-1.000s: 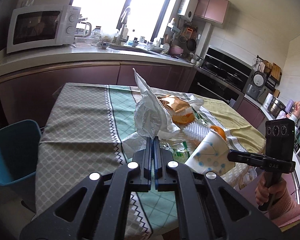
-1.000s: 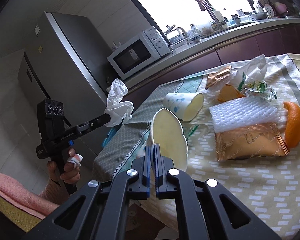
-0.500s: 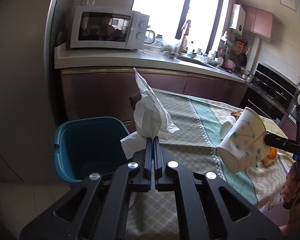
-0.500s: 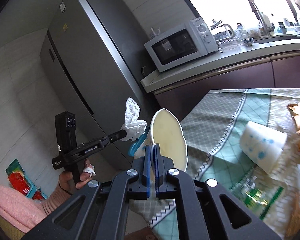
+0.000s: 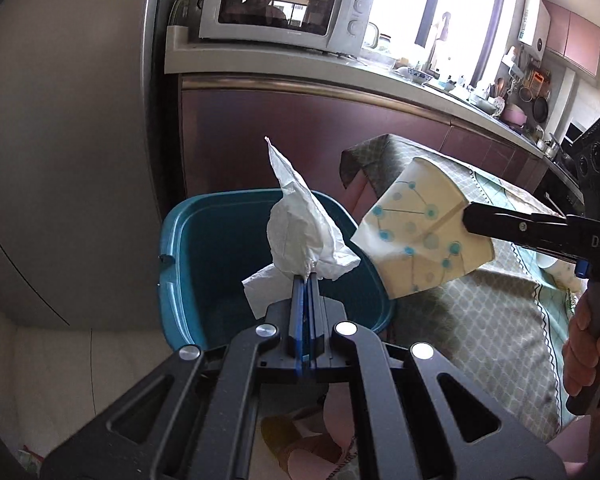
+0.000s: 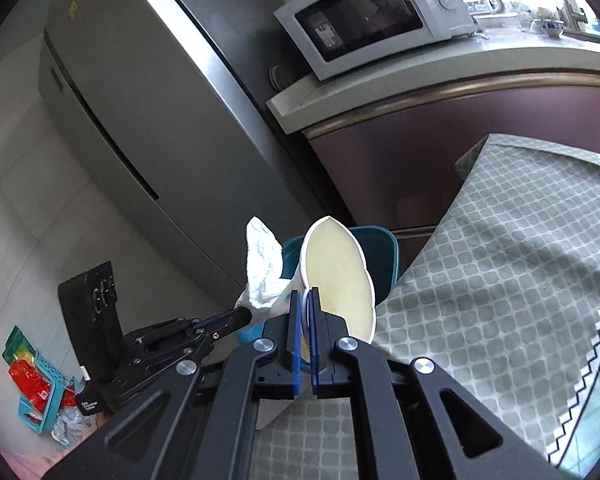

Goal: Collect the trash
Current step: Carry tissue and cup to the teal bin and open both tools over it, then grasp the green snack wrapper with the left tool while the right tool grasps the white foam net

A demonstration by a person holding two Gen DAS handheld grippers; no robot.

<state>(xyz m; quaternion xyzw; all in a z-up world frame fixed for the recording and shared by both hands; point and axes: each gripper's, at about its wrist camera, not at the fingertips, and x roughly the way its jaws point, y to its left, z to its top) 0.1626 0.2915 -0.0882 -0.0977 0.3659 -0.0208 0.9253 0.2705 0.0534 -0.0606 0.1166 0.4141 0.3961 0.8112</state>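
White tissue stands pinched in the left gripper, its long axis upright, peak pointing up — over the teal bin. Just beside it, the right gripper clamps the squashed paper cup's rim, mouth facing back toward its camera.

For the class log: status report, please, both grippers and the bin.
Left gripper shut on tissue. Right gripper shut on paper cup. Both at blue bin; nothing blocking.
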